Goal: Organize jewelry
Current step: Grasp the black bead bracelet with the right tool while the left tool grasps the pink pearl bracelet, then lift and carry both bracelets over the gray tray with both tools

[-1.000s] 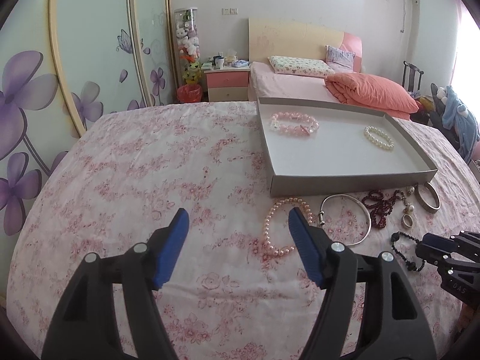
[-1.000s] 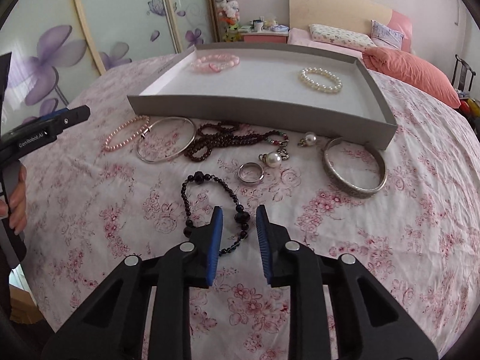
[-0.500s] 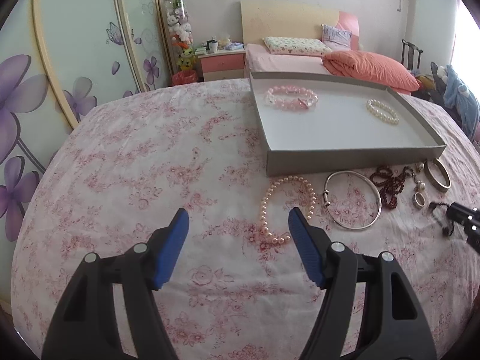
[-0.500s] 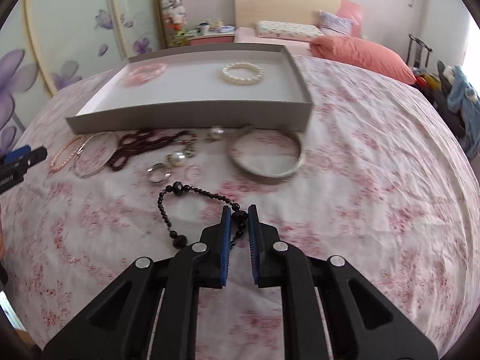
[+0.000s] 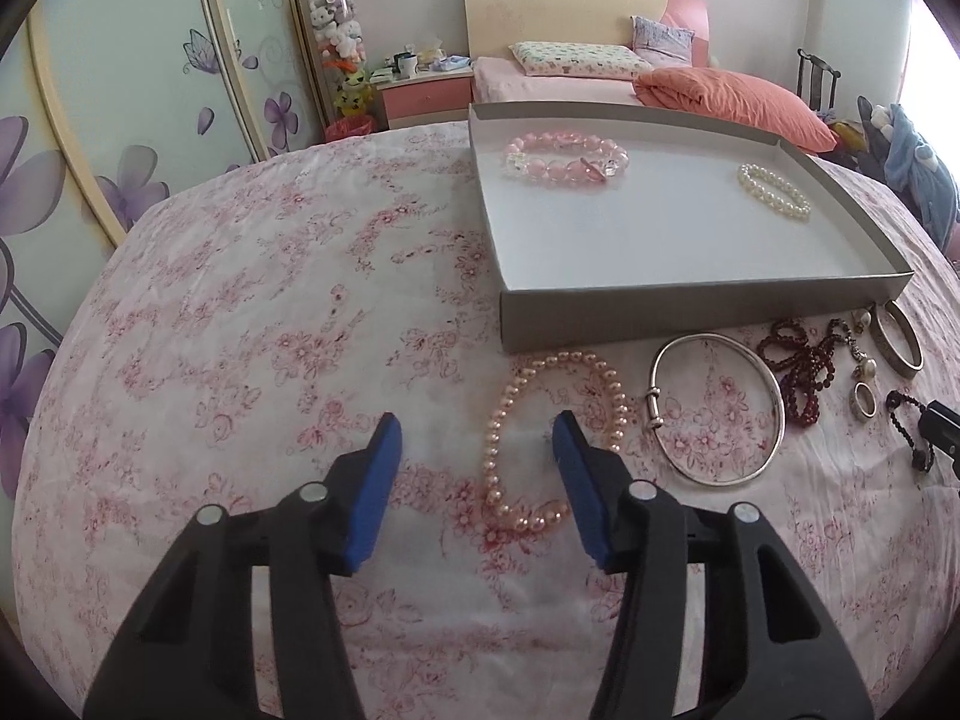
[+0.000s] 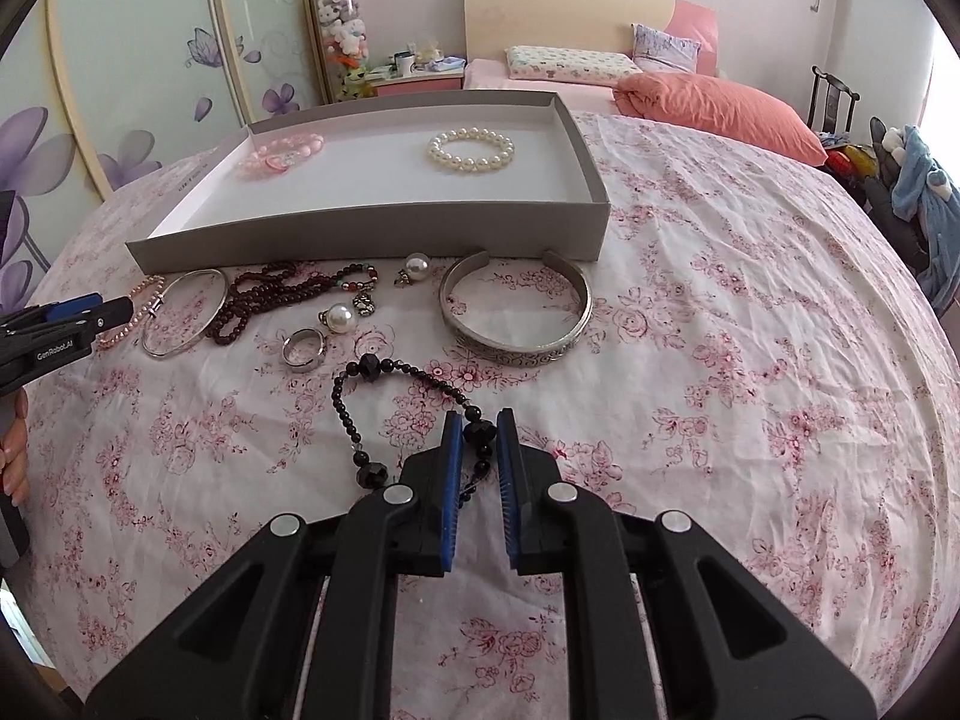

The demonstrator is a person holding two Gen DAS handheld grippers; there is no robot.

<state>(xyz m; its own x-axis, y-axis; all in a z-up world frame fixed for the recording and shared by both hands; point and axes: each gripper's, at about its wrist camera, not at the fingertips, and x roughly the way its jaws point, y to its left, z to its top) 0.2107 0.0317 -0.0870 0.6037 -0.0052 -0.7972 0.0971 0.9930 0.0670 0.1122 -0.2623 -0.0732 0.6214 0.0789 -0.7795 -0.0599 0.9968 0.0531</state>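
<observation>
A grey tray on the floral bedspread holds a pink bead bracelet and a white pearl bracelet. In front of it lie a pink pearl strand, a thin silver bangle, dark red beads, a ring, pearl earrings and a wide silver cuff. My left gripper is open just above the pink pearl strand. My right gripper is shut on a black bead bracelet, whose loop lies on the cloth.
A pink bed with an orange duvet, a nightstand and wardrobe doors with purple flowers stand beyond the table. The left gripper's tip shows at the left edge of the right wrist view.
My right gripper has narrowed onto the black bead bracelet and swung right. My left gripper has come forward and lower over the pink pearl strand, still open.
</observation>
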